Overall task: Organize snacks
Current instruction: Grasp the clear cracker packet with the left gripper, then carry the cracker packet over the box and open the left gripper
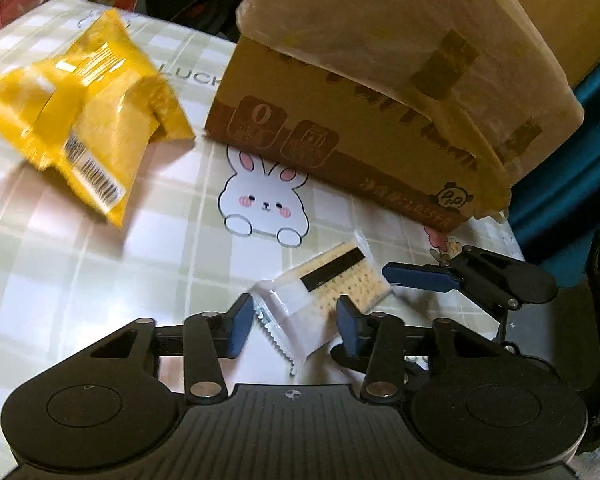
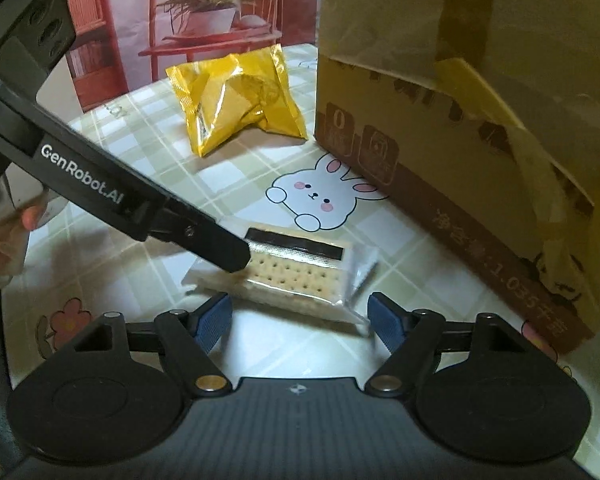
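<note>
- The cracker packet (image 1: pixel 328 296) lies flat on the tabletop (image 1: pixel 100 280), just in front of the cardboard box (image 1: pixel 380 100), below the bunny print (image 1: pixel 264 204).
- Its long axis runs slantwise, crimped end nearest the left claw (image 1: pixel 296 326).
- The left claw's already straddling that end, pads not clearly pressing yet, so call it open.
- The right claw (image 2: pixel 300 322) hangs open at the packet's other side.
- Reckon the left's nearer.
</note>
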The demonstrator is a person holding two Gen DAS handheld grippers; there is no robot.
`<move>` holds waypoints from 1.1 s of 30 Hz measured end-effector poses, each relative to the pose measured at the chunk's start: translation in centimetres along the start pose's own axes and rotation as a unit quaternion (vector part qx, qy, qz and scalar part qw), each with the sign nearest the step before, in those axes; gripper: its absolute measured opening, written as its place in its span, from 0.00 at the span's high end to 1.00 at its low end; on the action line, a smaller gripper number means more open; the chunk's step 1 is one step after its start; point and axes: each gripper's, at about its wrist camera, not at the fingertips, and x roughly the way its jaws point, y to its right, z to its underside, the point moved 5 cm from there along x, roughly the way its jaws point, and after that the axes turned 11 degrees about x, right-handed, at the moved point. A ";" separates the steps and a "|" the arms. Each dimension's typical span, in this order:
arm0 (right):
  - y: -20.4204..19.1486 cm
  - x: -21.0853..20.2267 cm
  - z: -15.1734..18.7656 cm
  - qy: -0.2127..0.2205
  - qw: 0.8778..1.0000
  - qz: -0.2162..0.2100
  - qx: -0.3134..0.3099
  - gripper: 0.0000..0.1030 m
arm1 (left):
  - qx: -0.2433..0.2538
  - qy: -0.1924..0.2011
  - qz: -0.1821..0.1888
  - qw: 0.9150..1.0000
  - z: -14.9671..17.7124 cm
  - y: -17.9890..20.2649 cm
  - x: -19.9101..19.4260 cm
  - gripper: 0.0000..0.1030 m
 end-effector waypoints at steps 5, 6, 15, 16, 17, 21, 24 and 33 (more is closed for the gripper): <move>0.7 -0.4 0.4 0.009 0.999 -0.010 0.031 0.33 | 0.034 0.005 -0.008 0.999 -0.8 0.7 0.7 0.56; 0.9 -0.6 0.6 0.012 0.999 -0.011 0.037 0.40 | 0.038 0.006 -0.010 0.999 -0.9 0.8 0.9 0.56; 2.2 -3.6 2.7 0.042 0.995 0.006 0.086 0.76 | 0.067 0.008 -0.003 0.998 -0.7 2.6 1.0 0.56; 2.1 -3.9 2.8 0.046 0.995 0.008 0.085 0.76 | 0.071 0.011 -0.004 0.997 -0.6 2.9 0.9 0.56; 2.0 -4.2 3.0 0.050 0.995 0.012 0.083 0.77 | 0.075 0.014 -0.002 0.997 -0.7 3.1 0.7 0.56; 1.6 -5.9 2.8 0.079 0.994 0.023 0.078 0.77 | 0.094 0.037 -0.003 0.995 -1.5 4.3 -0.7 0.56; 1.8 -7.4 2.3 0.102 0.991 0.032 0.077 0.77 | 0.102 0.057 -0.001 0.993 -2.4 5.2 -1.8 0.57; 1.4 -13.7 -1.2 0.191 0.978 0.076 0.034 0.77 | 0.135 0.154 0.017 0.979 -6.9 8.9 -7.7 0.57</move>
